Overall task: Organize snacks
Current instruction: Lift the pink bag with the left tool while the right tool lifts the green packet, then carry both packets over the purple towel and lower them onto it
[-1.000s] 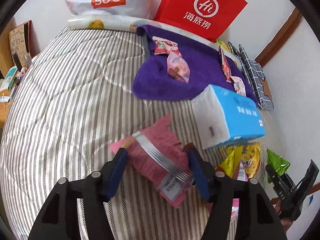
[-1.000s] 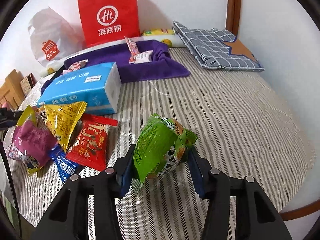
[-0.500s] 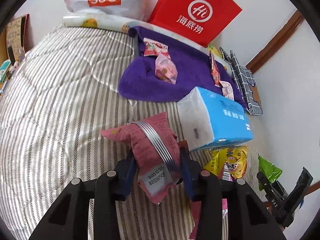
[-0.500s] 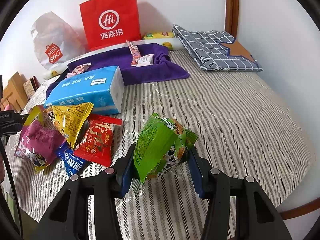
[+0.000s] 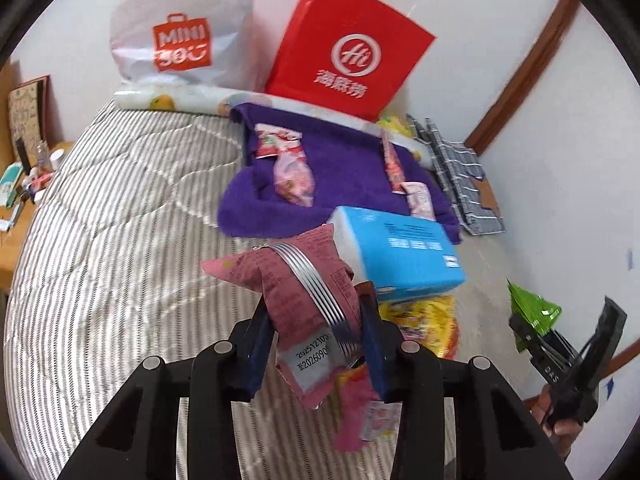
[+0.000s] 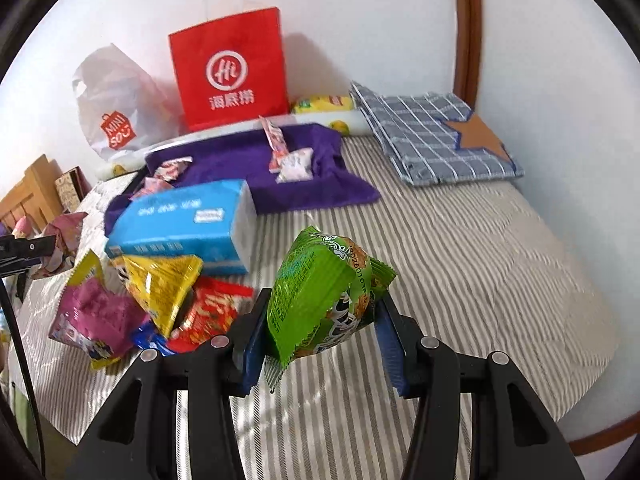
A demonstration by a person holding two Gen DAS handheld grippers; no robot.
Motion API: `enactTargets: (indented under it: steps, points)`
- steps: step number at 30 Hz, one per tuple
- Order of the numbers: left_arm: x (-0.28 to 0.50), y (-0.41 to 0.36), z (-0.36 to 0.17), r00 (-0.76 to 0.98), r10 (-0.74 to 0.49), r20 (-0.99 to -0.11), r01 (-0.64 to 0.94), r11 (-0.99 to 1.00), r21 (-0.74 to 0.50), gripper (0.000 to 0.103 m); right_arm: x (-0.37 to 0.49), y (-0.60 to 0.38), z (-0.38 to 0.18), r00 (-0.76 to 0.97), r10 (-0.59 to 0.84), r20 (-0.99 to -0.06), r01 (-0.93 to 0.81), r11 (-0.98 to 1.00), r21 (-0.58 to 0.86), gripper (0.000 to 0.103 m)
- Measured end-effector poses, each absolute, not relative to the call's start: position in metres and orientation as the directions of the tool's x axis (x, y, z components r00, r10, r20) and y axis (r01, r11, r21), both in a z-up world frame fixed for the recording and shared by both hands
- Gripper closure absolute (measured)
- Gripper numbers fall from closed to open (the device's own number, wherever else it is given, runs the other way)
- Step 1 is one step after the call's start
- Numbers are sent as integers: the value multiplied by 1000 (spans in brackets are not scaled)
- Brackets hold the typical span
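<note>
Left wrist view: the left gripper [image 5: 316,332] pinches a pink snack packet [image 5: 296,280] with a silver band, its 2 jaws having just closed in on it, and the packet hangs clear of the striped bedspread [image 5: 120,220]. Beyond it lie a blue tissue pack [image 5: 404,248] and a purple towel [image 5: 344,160] carrying 4 small snack packets, with a red paper bag [image 5: 348,52] and a white Miniso bag [image 5: 180,32] against the wall.

Right wrist view: the right gripper [image 6: 320,332] clamps a green snack packet [image 6: 316,296] between its blue pads, also above the bedspread. To its left, a loose pile holds a yellow packet [image 6: 164,284], a red packet [image 6: 208,312] and a magenta packet [image 6: 96,316], just in front of the tissue pack. A folded grey checked cloth [image 6: 432,136] rests near the far corner.
</note>
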State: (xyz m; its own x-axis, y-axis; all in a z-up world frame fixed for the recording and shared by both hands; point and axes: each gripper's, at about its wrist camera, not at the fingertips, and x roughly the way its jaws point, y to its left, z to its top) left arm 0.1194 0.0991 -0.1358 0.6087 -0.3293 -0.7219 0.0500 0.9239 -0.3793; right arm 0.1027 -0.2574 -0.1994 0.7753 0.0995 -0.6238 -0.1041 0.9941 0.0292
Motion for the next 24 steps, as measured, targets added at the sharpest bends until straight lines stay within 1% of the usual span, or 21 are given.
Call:
enactTargets:
  steps: [3,6,14,24]
  points:
    - [119,88,-129,613,-335,-716,67,925,-375,64,106,-254,-191,783,116,-611,-119,992,35,54]
    - [118,76,-123,613,-348,-709,88,923,-376,64,111,-249,-180,777,161,-609,-148,986,71,54]
    - [119,45,-105,633,-348,-692,142,930,-337,64,114,-235,-151,803,214,-556,-198,976,91,54]
    - [136,23,-88,661,-346,-666,181,935,-306,64,132,-227,-131,824,219,-523,-201,975,93,54]
